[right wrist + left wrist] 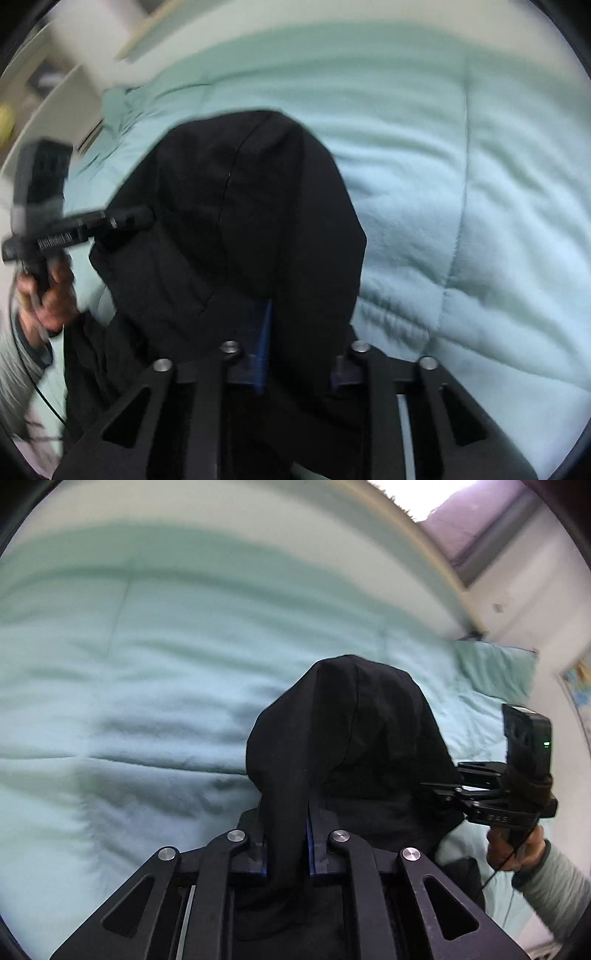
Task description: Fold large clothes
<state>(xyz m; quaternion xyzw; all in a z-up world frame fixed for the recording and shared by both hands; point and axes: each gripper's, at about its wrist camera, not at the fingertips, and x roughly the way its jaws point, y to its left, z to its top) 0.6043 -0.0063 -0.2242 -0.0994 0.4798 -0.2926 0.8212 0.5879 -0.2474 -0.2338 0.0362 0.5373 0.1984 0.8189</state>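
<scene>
The left gripper (286,834) is clamped on a fold of a black garment (354,731), whose cloth humps up over the blue-padded fingers (309,843) and drapes down. Behind lies a bed under a pale teal quilted comforter (129,672). At right, the right gripper (443,792) meets the garment's edge, held by the person's right hand (517,849).

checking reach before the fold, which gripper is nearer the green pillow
Right. The right gripper holds the black garment just below the pillow; the left gripper grips it farther away.
</scene>
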